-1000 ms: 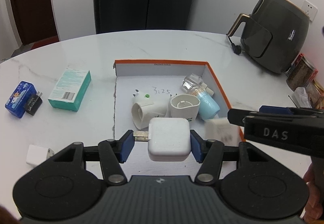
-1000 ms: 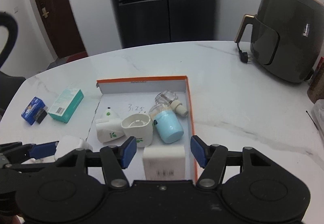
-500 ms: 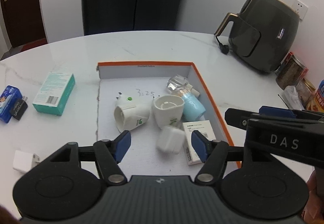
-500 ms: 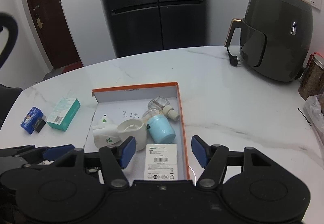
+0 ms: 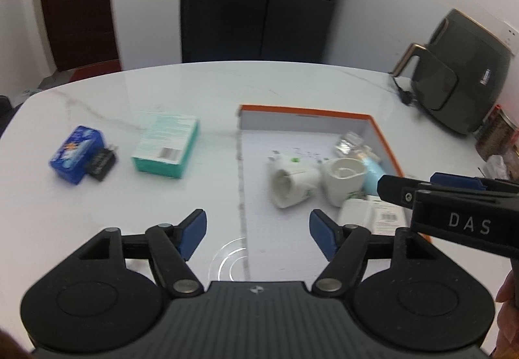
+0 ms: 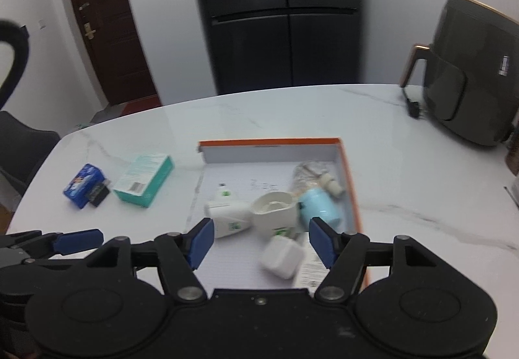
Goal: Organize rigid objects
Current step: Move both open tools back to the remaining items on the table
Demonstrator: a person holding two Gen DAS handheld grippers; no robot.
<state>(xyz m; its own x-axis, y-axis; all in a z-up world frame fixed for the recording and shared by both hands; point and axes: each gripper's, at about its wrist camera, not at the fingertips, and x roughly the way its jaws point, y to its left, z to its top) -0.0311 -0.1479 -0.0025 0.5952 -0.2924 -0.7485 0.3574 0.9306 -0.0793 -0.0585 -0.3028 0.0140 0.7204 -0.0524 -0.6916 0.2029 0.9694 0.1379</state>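
Looking over the white marble table [image 5: 201,89], I see the dark air fryer [image 6: 470,76] at its far right. The orange-rimmed box [image 6: 352,187] sits mid-table, and inside it lie a white plug adapter [image 6: 227,216], a white cup-shaped piece [image 6: 275,213], a light blue cylinder [image 6: 319,206], a clear piece [image 6: 308,172] at the far right corner, a white cube charger [image 6: 282,256] and a flat labelled white box [image 5: 387,217] near the right wall. Left of the box, on the bare table, rest a teal carton [image 5: 167,148], then a blue packet [image 5: 76,154] with a small black adapter [image 5: 102,162] touching its right side. My left gripper [image 5: 258,230] hangs spread wide with nothing between its blue pads, above the box's near left edge. My right gripper [image 6: 259,239] is likewise spread and empty, above the box's near end.
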